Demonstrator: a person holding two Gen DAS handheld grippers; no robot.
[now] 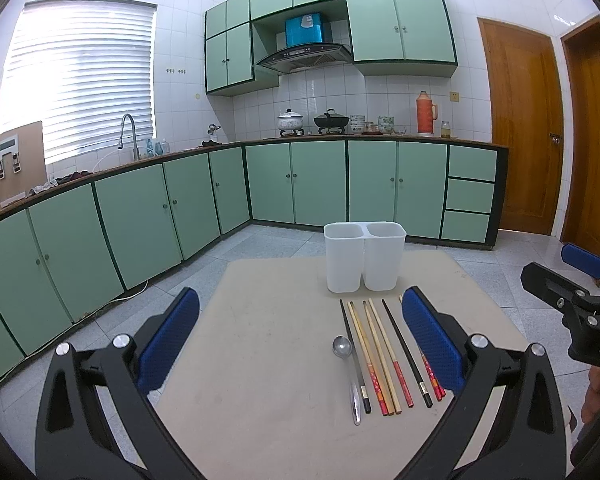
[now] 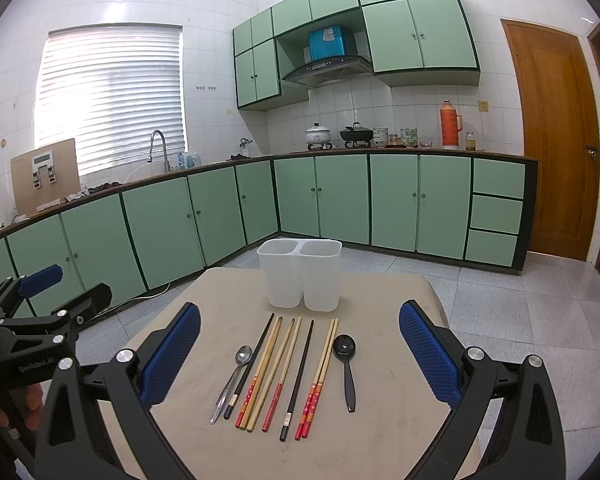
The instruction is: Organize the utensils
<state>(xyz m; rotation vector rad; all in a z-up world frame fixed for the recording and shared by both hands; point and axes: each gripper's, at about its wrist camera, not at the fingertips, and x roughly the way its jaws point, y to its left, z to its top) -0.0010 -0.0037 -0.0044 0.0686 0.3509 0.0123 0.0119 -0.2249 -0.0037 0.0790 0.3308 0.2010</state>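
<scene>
Your left gripper [image 1: 300, 344] and right gripper [image 2: 300, 354] hover, jaws wide (nothing held), above chopsticks [image 2: 278, 372], spoons apparently untouched.

Left gripper [image 1: 300, 344] and right gripper [image 2: 300, 356]: black angular frames, blue textured finger pads [image 2: 172, 356], silver round screws, white lettering at 9 o'clock.

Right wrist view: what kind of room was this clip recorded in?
A home kitchen, most likely. Green cabinets run under an L-shaped counter with a sink faucet, and a range hood hangs over pots on a stove. The utensils lie on a small table in the middle of the floor.
</scene>
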